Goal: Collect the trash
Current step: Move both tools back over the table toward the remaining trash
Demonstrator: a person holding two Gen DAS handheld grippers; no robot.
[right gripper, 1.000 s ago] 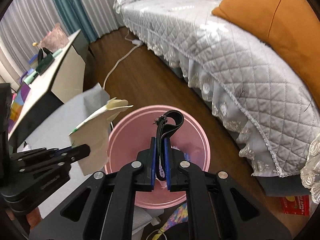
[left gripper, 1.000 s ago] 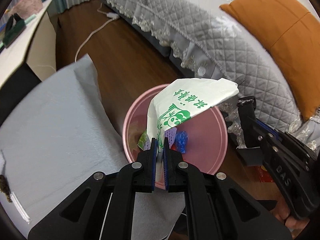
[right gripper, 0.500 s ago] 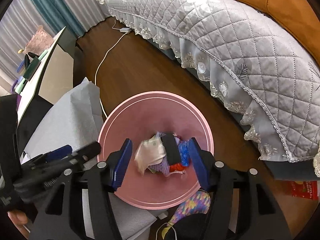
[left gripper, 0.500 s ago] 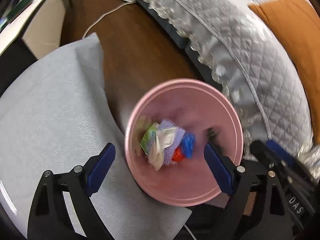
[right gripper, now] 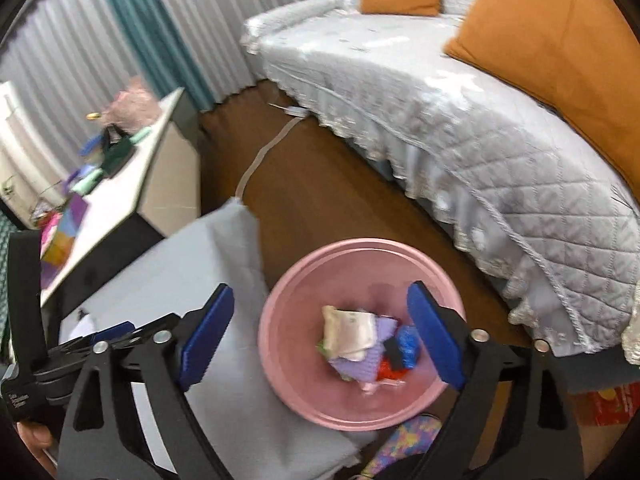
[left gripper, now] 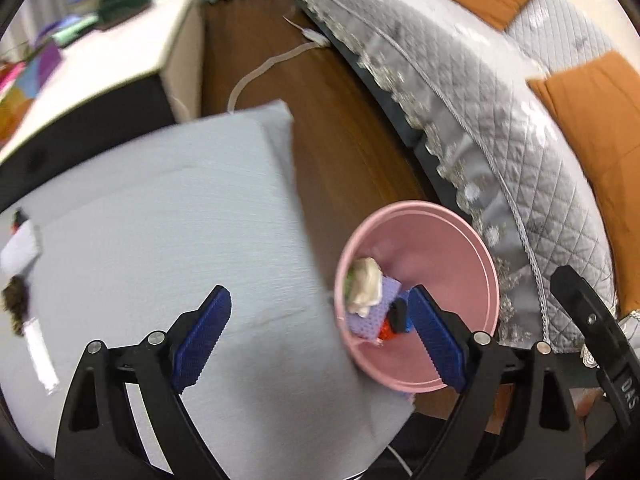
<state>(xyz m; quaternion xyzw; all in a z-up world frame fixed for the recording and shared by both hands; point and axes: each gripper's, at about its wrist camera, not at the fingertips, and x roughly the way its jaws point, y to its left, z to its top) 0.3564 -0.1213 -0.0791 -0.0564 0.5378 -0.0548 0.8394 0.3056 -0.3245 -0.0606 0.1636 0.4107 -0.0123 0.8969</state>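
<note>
We hold our left gripper (left gripper: 320,334) spread wide and empty over the grey cloth (left gripper: 168,240), our right gripper (right gripper: 320,332) still opening, empty, above the pink bin (right gripper: 420,408), where the trash (right gripper: 360,344) lies.

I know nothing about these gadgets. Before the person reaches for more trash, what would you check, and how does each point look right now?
1. Left gripper empty: ok, fingers wide apart, nothing between them.
2. Right gripper empty: ok, jaws opening, nothing held.
3. Dropped trash inside pink bin: ok, crumpled wrapper and black strap lie in it.
4. More litter on grey tablecloth: ok, bits at its left edge.
5. Bin upright: ok.
</note>
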